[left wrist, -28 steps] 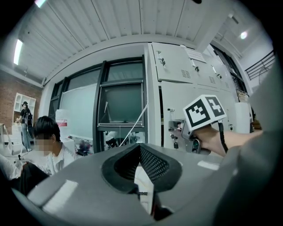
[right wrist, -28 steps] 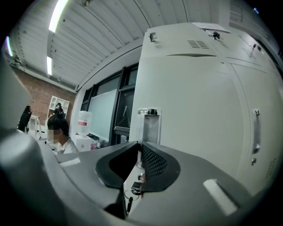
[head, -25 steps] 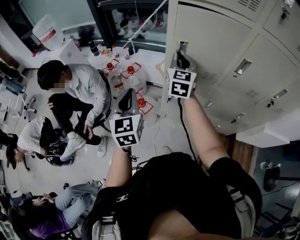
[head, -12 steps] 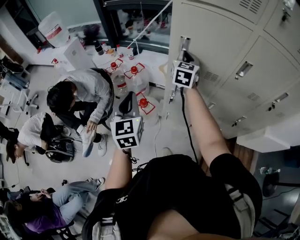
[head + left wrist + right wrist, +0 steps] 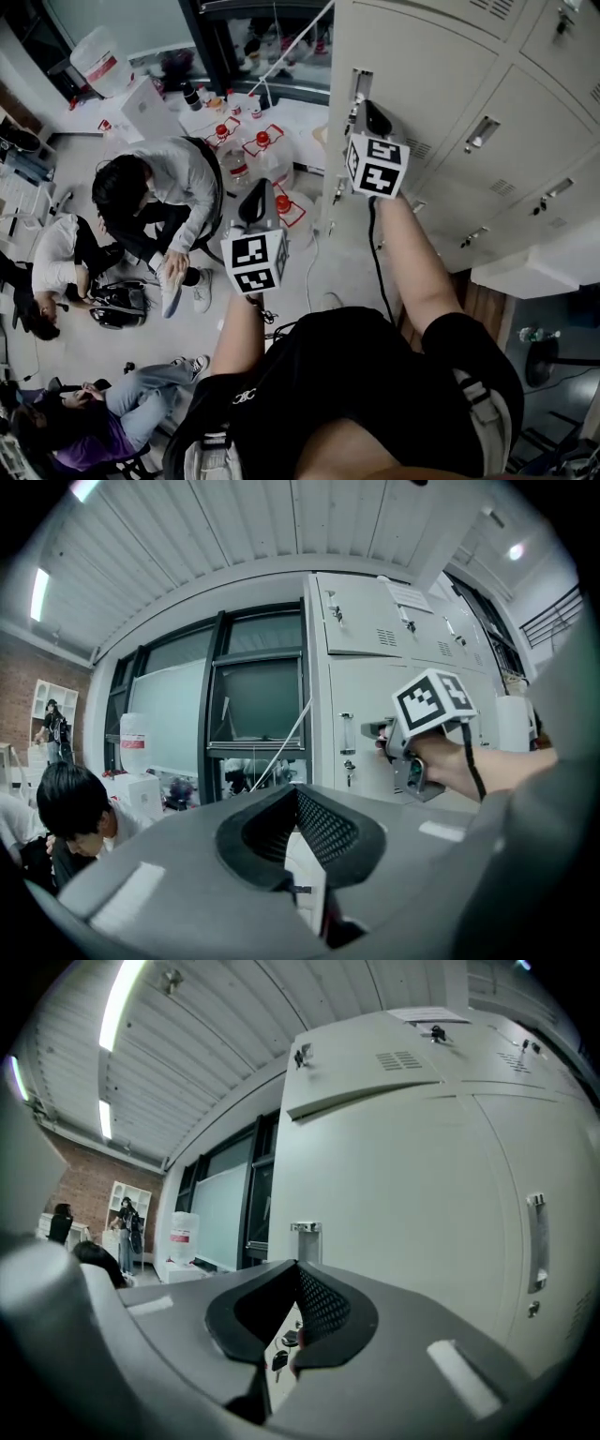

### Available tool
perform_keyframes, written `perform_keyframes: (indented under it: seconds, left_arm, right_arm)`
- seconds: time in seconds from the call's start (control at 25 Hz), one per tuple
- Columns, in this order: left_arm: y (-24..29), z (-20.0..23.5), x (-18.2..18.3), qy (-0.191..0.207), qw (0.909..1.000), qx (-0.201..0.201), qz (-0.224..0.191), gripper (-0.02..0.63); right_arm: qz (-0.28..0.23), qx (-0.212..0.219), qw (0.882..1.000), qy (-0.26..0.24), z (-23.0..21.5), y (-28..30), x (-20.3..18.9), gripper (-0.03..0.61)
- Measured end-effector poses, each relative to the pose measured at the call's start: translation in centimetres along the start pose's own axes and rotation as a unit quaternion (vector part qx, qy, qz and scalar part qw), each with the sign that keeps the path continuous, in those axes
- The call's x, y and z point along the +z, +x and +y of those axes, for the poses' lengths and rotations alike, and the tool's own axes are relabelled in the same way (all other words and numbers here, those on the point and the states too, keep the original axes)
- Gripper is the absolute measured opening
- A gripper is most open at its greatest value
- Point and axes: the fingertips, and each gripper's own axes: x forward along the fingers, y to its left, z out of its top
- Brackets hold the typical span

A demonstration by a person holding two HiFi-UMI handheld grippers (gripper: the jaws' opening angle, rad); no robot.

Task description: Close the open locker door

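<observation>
Pale grey metal locker door (image 5: 427,80), at the far right of the scene, set in a bank of matching pale grey lockers (image 5: 553,112) and lying about flush with its neighbours; cannot tell whether fully latched. Bears a small bright metal latch plate (image 5: 361,82) near its left edge and a patch of vent slots (image 5: 419,150) lower down. Right gripper (image 5: 367,106), grey with a black-and-white marker cube, held up at the door's left edge just below the latch plate, tips against or barely off the panel; cannot tell which. Jaws drawn together to a thin slit, clamped on nothing, with a small bunch of dark keys (image 5: 279,1342) visible through the slit, hanging at the door beyond. Black cable (image 5: 375,258) trailing from this gripper down the bare forearm. Left gripper (image 5: 255,190), of the same build, held lower and to the left, well apart from the lockers, above the floor; jaws likewise pressed nearly together with nothing between them. Left of the lockers, a dark-framed window (image 5: 202,37). Below it on the pale floor, clear plastic water jugs with red caps (image 5: 262,142), and just left of them a seated person in a pale grey top (image 5: 178,173). At the far left, a large clear water bottle with a red label (image 5: 94,58); at the near left, a person in a purple top (image 5: 84,436).
</observation>
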Motion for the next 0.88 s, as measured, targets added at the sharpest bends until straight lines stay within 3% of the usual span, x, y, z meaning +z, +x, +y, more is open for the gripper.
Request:
perform_keyframes:
  seconds: [0.16,0.36,0.6,0.88]
  left_arm:
    - [-0.1,-0.9,0.5,-0.001,0.9999,-0.011,-0.010,0.000]
    - [-0.7,-2.3,1.3,0.001,0.9993,-0.029,-0.021,0.000]
    - [-1.5,-3.9,2.0,0.016,0.9984,-0.044,-0.031,0.000]
    - [-1.9,-4.6,3.1,0.025,0.9973,-0.052,-0.045,0.000]
  right_arm:
    - [-0.030,0.025,0.999,0.006,1.4,-4.9,1.0,0.011]
    - [-0.032,0.047,0.998,0.007,3.1,-9.8,-0.5,0.011]
    - [-0.014,0.063,0.998,0.019,3.9,-11.9,-2.6,0.011]
    - [-0.022,0.065,0.997,0.017,3.9,-12.8,-2.2,0.011]
